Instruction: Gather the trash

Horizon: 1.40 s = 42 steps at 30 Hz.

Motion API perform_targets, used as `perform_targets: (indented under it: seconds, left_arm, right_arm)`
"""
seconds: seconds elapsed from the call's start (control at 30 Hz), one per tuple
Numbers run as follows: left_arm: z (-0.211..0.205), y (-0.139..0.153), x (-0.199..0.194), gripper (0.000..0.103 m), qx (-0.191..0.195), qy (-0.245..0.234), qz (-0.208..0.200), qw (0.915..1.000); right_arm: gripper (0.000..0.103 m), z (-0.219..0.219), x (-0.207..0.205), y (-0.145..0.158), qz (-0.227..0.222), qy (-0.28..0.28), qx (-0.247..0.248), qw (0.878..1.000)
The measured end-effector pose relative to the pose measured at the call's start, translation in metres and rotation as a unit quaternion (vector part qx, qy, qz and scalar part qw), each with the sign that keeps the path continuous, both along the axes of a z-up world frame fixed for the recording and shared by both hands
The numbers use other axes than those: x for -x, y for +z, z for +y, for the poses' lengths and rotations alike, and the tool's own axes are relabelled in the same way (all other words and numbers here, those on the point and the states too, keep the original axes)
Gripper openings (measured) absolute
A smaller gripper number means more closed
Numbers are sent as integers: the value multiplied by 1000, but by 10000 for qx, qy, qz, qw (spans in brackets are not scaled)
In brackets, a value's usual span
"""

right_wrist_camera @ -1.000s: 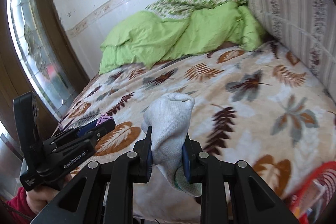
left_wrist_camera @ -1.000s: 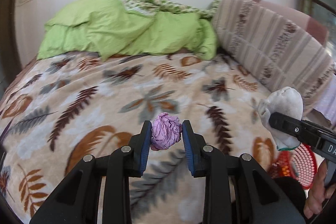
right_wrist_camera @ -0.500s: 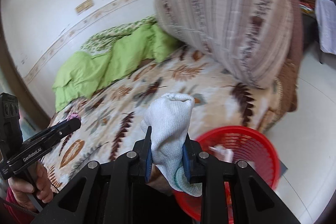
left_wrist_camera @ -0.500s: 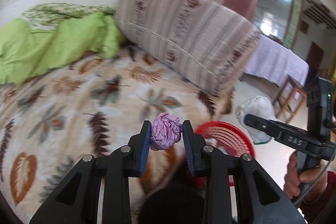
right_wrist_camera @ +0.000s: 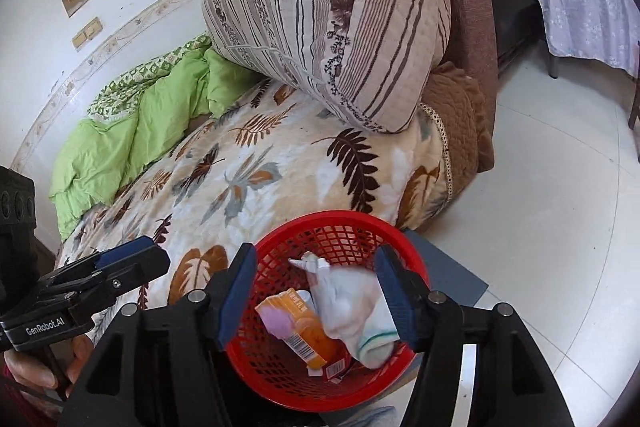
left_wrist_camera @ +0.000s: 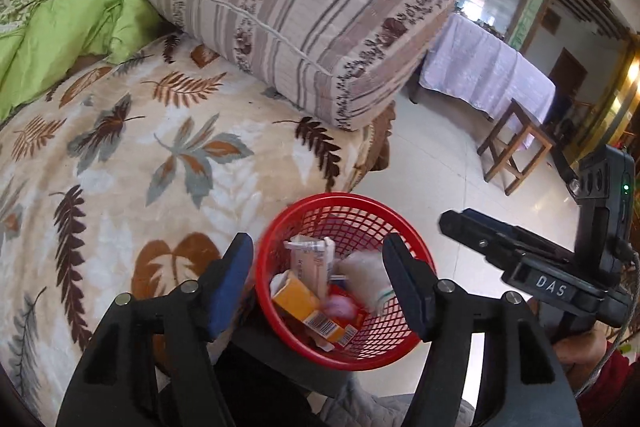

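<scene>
A red mesh basket point(left_wrist_camera: 400, 351) point(right_wrist_camera: 280, 383) stands on the floor beside the bed. Both grippers hang over it, open and empty. Inside the basket are the crumpled purple paper ball point(left_wrist_camera: 339, 305) point(right_wrist_camera: 276, 321), the white sock point(left_wrist_camera: 366, 277) point(right_wrist_camera: 352, 311), an orange carton point(left_wrist_camera: 298, 297) point(right_wrist_camera: 310, 335) and a pale carton point(left_wrist_camera: 312, 257). The ball and sock look blurred, as if falling. My left gripper point(left_wrist_camera: 318, 283) also shows at the left of the right wrist view point(right_wrist_camera: 132, 259). My right gripper point(right_wrist_camera: 314, 295) also shows at the right of the left wrist view point(left_wrist_camera: 460, 223).
The bed with a leaf-print blanket point(left_wrist_camera: 160, 163) point(right_wrist_camera: 248, 179) lies left of the basket. A big striped cushion point(left_wrist_camera: 304, 7) point(right_wrist_camera: 332, 19) and green bedding point(left_wrist_camera: 60, 35) lie on it. A cloth-covered table point(left_wrist_camera: 484, 71) and a wooden stool point(left_wrist_camera: 516, 147) stand on the tiled floor.
Both grippers swung from the bed to above the red basket and opened. The purple paper ball and the white sock left the jaws and dropped into the basket.
</scene>
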State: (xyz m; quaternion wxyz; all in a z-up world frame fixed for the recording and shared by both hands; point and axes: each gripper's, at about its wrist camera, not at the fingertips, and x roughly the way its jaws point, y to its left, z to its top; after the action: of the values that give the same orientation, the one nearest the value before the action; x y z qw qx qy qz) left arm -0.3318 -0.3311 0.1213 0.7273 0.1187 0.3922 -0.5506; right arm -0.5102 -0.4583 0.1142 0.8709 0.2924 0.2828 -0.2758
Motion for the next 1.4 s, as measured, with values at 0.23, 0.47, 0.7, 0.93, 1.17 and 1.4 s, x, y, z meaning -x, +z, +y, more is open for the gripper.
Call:
perform_targets:
  seconds: [0.23,0.47,0.7,0.93,1.17,1.4]
  left_arm:
    - [55,27,-21,80,332,579,-493,9966]
    - [139,36,-26,101,189,1479,-1482,9776]
    - [190,26,-28,103,-150,2267,-1936,9544]
    - [201,20,-35,103,-433,2477,-1959,9478]
    - [199,12,-46,103,-783,2508,-1813,9477]
    - [204,10,-53,103,-603,2520,-1515,9539]
  right_arm:
    - [83,31,-12,28,455,-570,926,9930]
    - [102,104,-30,42,562,-1457,1658,9737]
    - [102,149,-50,30,635,-970,1525,9815]
    - [102,170,-64,28,843,-791,1753,9777]
    - [102,168,-67,23,1022,-826,1615,9781]
    - [102,165,-65,22,1013,-842,1530,9794]
